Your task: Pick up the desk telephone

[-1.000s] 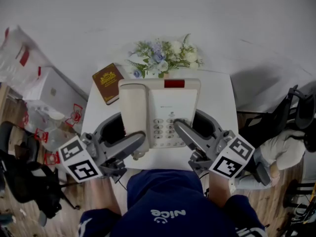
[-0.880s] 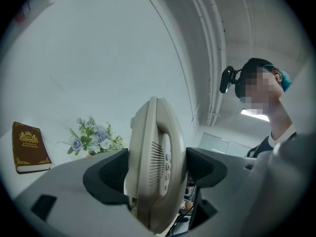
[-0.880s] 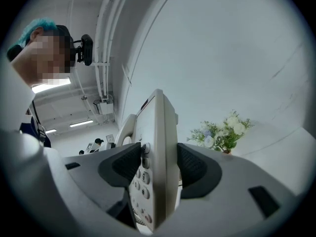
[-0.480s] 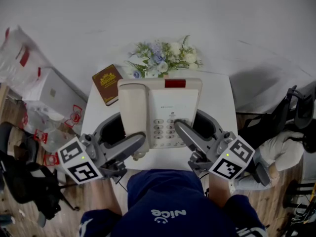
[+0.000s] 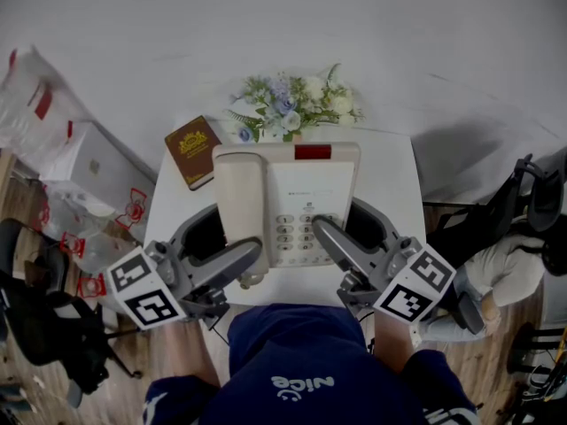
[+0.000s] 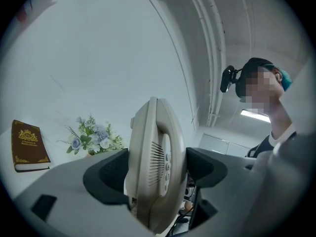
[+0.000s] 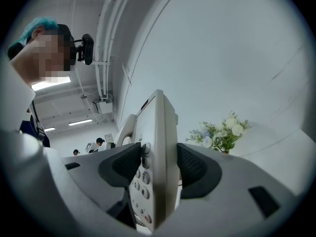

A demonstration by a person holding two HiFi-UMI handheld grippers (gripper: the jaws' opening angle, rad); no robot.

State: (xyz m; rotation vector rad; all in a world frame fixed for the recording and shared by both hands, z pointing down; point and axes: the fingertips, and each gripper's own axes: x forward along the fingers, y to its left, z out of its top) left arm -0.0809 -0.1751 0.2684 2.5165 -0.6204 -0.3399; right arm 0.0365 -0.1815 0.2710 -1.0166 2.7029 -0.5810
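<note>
The beige desk telephone (image 5: 301, 193) has its handset (image 5: 241, 206) resting on its left side and appears held up over the small white table (image 5: 394, 175). My left gripper (image 5: 232, 233) clamps the phone's left edge. In the left gripper view the dark pads (image 6: 106, 174) press both sides of the handset end of the phone (image 6: 155, 147). My right gripper (image 5: 338, 215) clamps the right edge. In the right gripper view one pad (image 7: 123, 164) sits on the keypad face and the other on the underside of the phone (image 7: 160, 132).
A bunch of artificial flowers (image 5: 297, 100) stands at the table's back edge. A brown book (image 5: 193, 147) lies at its back left corner. Boxes and plastic bags (image 5: 80, 166) crowd the floor at left, with a black chair (image 5: 53, 326) below them. More chairs stand at right (image 5: 532, 202).
</note>
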